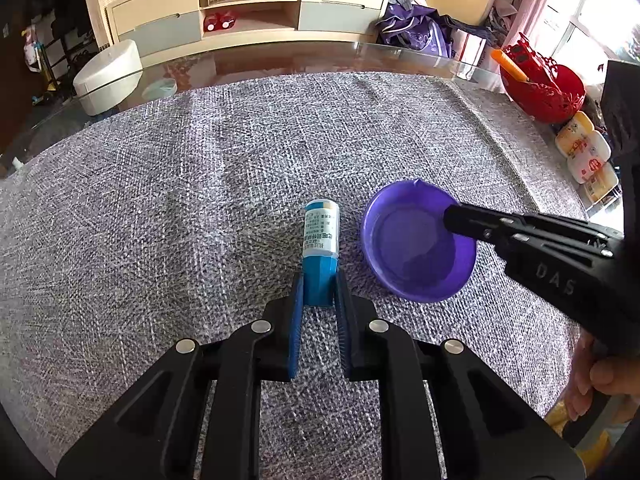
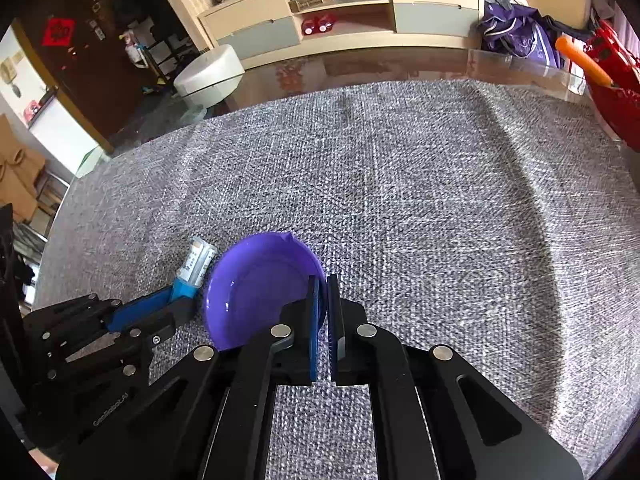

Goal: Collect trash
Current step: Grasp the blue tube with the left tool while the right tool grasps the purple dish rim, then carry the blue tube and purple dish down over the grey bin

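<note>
A blue and white medicine box [image 1: 320, 248] lies on the grey cloth, and my left gripper [image 1: 319, 280] is shut on its blue near end. A purple plastic bowl [image 1: 416, 242] sits just right of the box. My right gripper [image 2: 323, 284] is shut on the bowl's right rim [image 2: 316, 264], one finger inside and one outside; the bowl [image 2: 260, 288] tilts slightly. In the right wrist view the box [image 2: 196, 266] and left gripper [image 2: 178, 300] show at lower left. In the left wrist view the right gripper [image 1: 450, 220] reaches in from the right.
A grey woven cloth [image 1: 200, 200] covers the glass table [image 1: 280, 56]. A red basket [image 1: 544, 88] with an orange item and yellow packets [image 1: 584, 152] stand at the far right edge. A white round stool [image 1: 108, 76] and a cabinet [image 1: 248, 8] stand beyond the table.
</note>
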Demonstrator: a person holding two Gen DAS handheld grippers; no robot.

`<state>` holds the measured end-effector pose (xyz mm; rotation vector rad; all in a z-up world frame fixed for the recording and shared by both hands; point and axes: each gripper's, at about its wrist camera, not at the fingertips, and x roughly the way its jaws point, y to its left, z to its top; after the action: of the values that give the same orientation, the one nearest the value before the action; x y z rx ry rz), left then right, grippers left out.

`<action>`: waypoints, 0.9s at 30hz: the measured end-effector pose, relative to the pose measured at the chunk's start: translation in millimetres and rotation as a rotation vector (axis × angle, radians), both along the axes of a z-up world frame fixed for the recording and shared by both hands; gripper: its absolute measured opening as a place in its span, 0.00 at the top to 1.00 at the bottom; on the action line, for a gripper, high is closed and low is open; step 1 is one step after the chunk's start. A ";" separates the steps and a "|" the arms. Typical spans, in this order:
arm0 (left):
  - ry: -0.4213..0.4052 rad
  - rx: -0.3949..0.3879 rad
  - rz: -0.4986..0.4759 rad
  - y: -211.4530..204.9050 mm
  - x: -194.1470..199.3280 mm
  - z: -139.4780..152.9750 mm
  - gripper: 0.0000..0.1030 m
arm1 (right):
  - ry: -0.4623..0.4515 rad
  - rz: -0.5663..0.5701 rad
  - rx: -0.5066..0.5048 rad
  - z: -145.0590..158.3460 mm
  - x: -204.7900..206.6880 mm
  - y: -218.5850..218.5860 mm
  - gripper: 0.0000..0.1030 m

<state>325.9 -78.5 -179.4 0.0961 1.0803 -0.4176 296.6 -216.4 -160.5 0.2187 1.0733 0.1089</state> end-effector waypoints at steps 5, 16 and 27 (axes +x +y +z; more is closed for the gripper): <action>-0.021 0.020 0.001 5.5 -17.1 15.5 0.87 | -0.026 -0.005 -0.013 17.1 -12.6 -7.0 0.96; -0.083 0.016 0.050 36.4 -84.7 65.2 0.87 | -0.109 0.012 -0.029 66.4 -73.6 -3.7 0.96; -0.137 -0.036 0.094 63.6 -178.4 95.0 0.87 | -0.189 0.031 -0.081 102.2 -160.1 6.1 0.96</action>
<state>147.5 -15.0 -84.4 0.0412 0.9377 -0.3401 136.5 -210.3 -58.4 0.1165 0.8911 0.1113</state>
